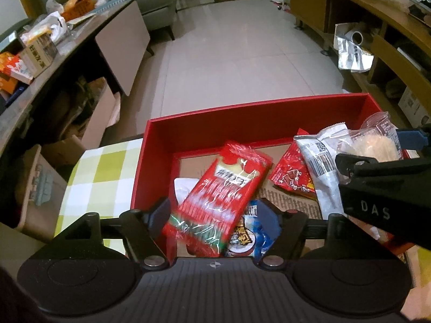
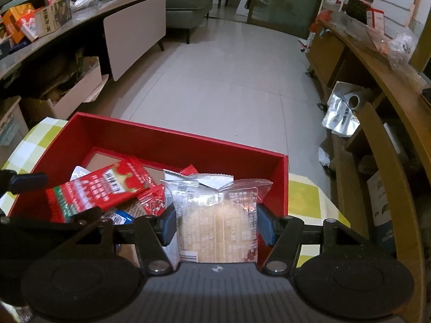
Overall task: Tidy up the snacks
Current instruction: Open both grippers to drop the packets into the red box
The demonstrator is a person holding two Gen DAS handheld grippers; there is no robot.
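An open red box [image 1: 242, 123] stands on a checked cloth and holds several snack packets. A long red packet [image 1: 223, 188] lies tilted and blurred between the fingers of my left gripper [image 1: 215, 218], whose jaws stand apart from it, open. A blue packet [image 1: 258, 231] lies under it, with a small red sachet [image 1: 291, 172] and a white packet [image 1: 320, 161] to the right. My right gripper [image 2: 216, 226] is shut on a clear packet with a pale round cake [image 2: 218, 223], held over the right end of the red box [image 2: 161, 145].
The box rests on a green-and-white checked cloth [image 1: 99, 177]. A low table [image 1: 40, 51] loaded with cartons runs along the left. A wooden shelf unit [image 2: 377, 86] lines the right, with a silver bag [image 2: 342, 115] at its foot. Tiled floor [image 1: 242, 48] lies beyond.
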